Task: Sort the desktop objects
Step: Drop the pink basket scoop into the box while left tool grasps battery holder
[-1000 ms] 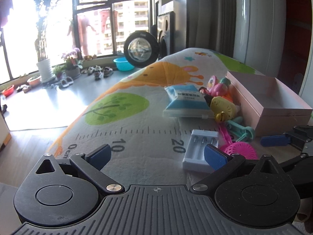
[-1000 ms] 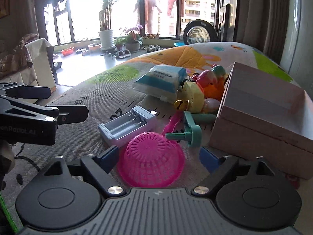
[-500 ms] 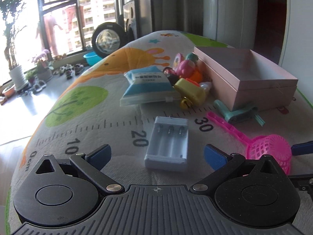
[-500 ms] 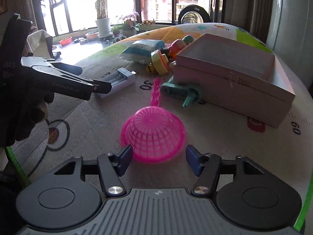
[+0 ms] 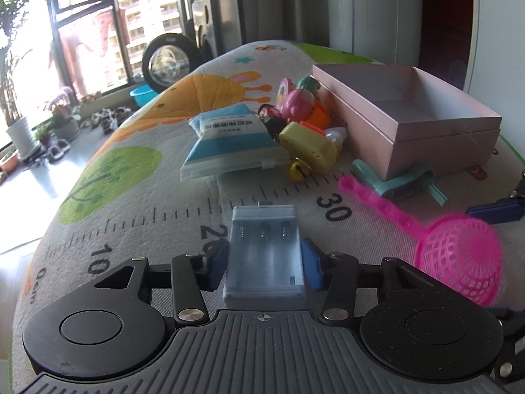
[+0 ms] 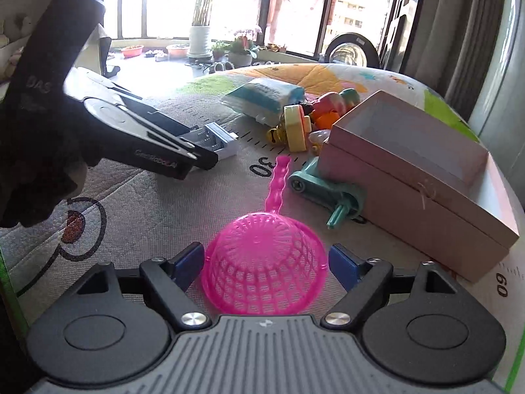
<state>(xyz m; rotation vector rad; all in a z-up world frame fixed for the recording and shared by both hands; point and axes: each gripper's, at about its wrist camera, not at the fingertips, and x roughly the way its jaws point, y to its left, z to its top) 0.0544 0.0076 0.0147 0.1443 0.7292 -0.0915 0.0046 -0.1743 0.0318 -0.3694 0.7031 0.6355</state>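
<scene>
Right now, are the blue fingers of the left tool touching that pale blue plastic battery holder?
Touching. The left wrist view shows both fingers pressed against the sides of the battery holder, no gap showing.

Tons of sun is pouring through the big window [image 6: 249, 3] at the back. A tall plant in a white pot [image 6: 199, 37] is sitting on the floor by the glass, with smaller potted flowers [image 6: 242, 51] just beside it and a few orange bowls [image 6: 131, 51] lined up off to the left. A round black-rimmed mirror thing [image 5: 167, 62] is leaning behind the table's far end, and a blue basin [image 5: 141, 96] is sitting just beside it. Grey curtains [image 5: 279, 3] are hanging further right.
</scene>
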